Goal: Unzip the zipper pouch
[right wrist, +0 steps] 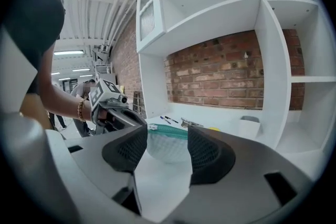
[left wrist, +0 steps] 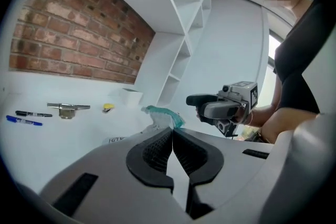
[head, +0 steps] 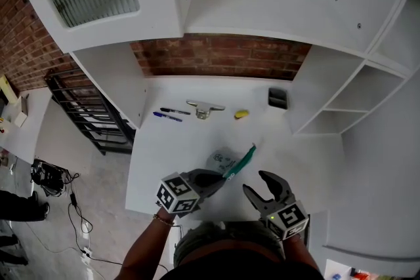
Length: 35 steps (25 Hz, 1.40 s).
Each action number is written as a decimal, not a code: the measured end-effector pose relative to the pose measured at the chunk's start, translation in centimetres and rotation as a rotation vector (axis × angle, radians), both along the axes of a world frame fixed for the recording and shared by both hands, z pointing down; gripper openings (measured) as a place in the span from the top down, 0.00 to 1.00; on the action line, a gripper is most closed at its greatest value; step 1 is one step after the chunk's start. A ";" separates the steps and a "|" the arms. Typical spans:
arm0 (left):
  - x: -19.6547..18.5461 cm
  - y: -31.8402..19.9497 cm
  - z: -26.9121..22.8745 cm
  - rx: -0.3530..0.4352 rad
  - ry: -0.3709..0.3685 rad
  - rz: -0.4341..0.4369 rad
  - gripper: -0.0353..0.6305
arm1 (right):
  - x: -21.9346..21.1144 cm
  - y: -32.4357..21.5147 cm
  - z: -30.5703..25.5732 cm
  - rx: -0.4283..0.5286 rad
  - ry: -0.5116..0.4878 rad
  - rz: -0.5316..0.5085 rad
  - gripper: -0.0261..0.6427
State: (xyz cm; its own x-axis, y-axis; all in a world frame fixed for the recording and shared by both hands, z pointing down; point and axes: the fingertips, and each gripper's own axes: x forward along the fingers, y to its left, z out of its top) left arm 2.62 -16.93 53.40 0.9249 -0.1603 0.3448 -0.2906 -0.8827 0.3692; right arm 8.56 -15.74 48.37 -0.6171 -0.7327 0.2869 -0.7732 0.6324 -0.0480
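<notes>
White bench (head: pixel 197 147) set into white shelving, with a brick back wall (head: pixel 216 56) and grey floor at the left.

- 1 small dark open container (head: pixel 277 98) is seen at the back right of the bench; its contents cannot be made out.
- 2 pens, 1 black (head: pixel 174 111) and 1 blue (head: pixel 167 117), are laid side by side at the back left. A metal clip (head: pixel 204 108) is just beside them and a small yellow item (head: pixel 241 114) further right.
- The zipper pouch (head: pixel 240 161), white mesh with a green zipper, is held up off the bench in front of the person. What is in it cannot be told.

Views compared:
- Head view: only the green zipper line is plainly shown, slanting up to the right from the left gripper (head: pixel 216 179).
- Right gripper view: the rounded mesh body is shown hanging under the zipper, framed between that gripper's jaws but beyond them, untouched.
- Left gripper view: the pouch's crumpled end is seen rising right at the jaw tips, with the right gripper (head: pixel 257 183) well apart beyond it.

Pose:
- Left gripper: jaws pressed together, pinching the end of the pouch.
- Right gripper: jaws spread, nothing gripped.
- Both grippers are held near level, tipped slightly down, aimed toward each other. A bracelet (head: pixel 164 220) is worn on the left wrist.
</notes>
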 end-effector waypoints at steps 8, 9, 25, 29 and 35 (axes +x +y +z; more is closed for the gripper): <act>-1.3 0.1 -2.2 -0.007 0.087 -0.065 0.94 | -3.0 0.8 -2.3 0.067 -0.015 -0.117 0.61; -1.4 0.4 -2.3 -0.009 0.096 -0.067 0.94 | -3.4 0.9 -2.5 0.072 -0.013 -0.131 0.61; -1.7 4.6 -5.6 0.080 0.147 0.021 0.94 | -7.6 2.9 -3.5 0.080 -0.015 -0.355 0.64; -1.5 5.4 -5.6 0.093 0.140 0.068 0.94 | -7.5 3.2 -3.2 0.061 -0.044 -0.362 0.71; -1.1 6.2 -6.0 0.106 0.169 0.112 0.94 | -6.7 3.4 -3.8 -0.007 -0.140 -0.358 0.81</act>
State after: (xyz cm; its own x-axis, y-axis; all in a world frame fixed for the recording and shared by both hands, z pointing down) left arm 1.49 -10.74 47.39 0.9821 -0.0804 0.1704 -0.1305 -0.9426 0.3075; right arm 1.89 -12.33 44.58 -0.8670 -0.4624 0.1858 -0.4894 0.8602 -0.1430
